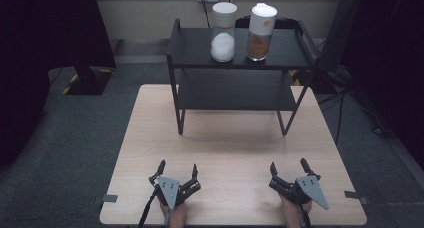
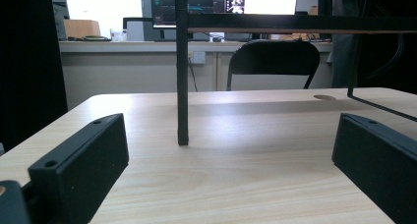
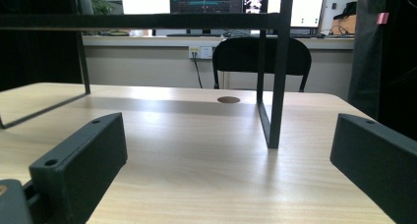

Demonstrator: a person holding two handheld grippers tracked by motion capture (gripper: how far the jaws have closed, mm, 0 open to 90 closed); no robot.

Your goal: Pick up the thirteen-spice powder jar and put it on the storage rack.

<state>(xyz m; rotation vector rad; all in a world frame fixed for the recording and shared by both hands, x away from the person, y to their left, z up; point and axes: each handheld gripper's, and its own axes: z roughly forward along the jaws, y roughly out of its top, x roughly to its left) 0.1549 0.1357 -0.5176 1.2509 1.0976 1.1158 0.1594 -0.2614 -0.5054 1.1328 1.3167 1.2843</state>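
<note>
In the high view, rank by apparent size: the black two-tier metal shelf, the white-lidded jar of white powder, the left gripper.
1. Black two-tier metal shelf, clearly largest.
2. White-lidded jar of white powder and left gripper look alike; the gripper sits nearer, so unranked.

Two-tier black metal rack (image 1: 240,90) stands upright on the far half of the wooden table, on thin legs; its front left leg (image 2: 182,86) and front right leg (image 3: 276,81) both rest flat on the tabletop. On its top shelf stand two clear, upright jars with white lids, side by side and apart: the left jar (image 1: 223,33) holds white granules, the right jar (image 1: 261,32) a brown powder.
</note>
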